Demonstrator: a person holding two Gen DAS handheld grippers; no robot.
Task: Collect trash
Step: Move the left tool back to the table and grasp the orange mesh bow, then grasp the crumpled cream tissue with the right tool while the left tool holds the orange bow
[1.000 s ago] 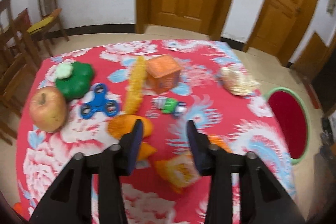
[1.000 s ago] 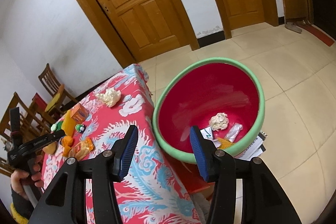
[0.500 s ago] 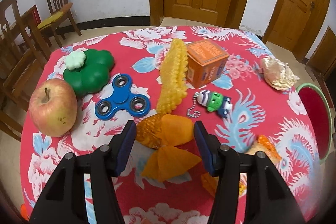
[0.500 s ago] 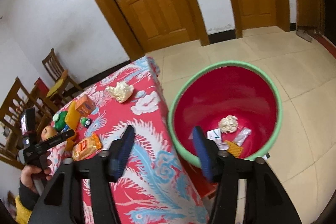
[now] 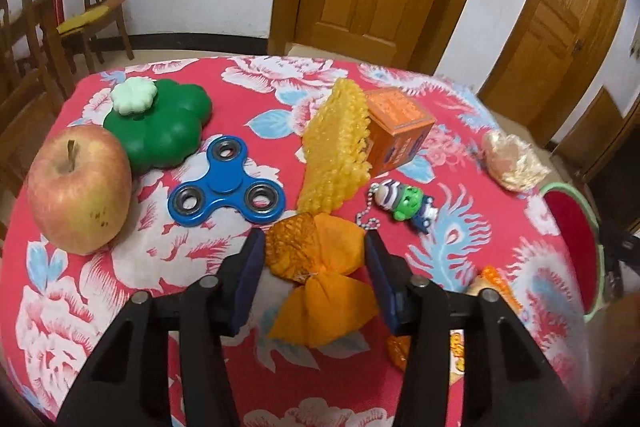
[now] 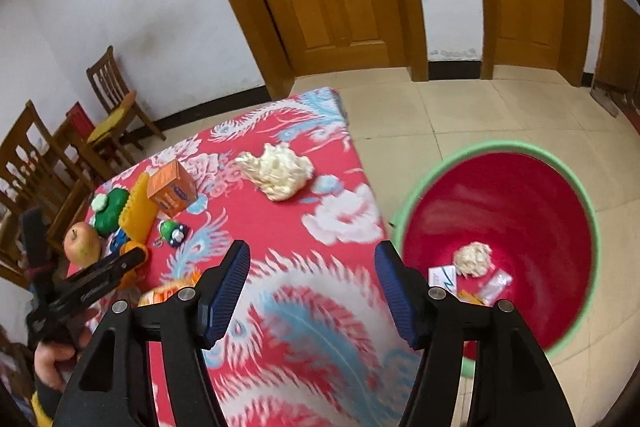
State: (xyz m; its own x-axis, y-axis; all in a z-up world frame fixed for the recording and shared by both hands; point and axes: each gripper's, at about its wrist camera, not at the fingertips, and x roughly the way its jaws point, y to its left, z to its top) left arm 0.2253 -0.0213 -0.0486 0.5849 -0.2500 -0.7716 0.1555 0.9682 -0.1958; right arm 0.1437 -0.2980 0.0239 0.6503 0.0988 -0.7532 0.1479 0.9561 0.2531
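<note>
Orange crumpled wrapper (image 5: 320, 267) now sits between the open left gripper (image 5: 314, 247) fingers, ready to pinch; right gripper (image 6: 312, 259) has swung tableward, empty.

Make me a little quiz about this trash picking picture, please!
1. True or false: the left gripper has its fingers open on either side of the orange wrapper.
2. What sits right beside the apple: A green toy, B keychain, C orange box?
3. Fill in: the crumpled paper ball lies inside the red ____.

Key: 1 true; 2 A; 3 basin.
</note>
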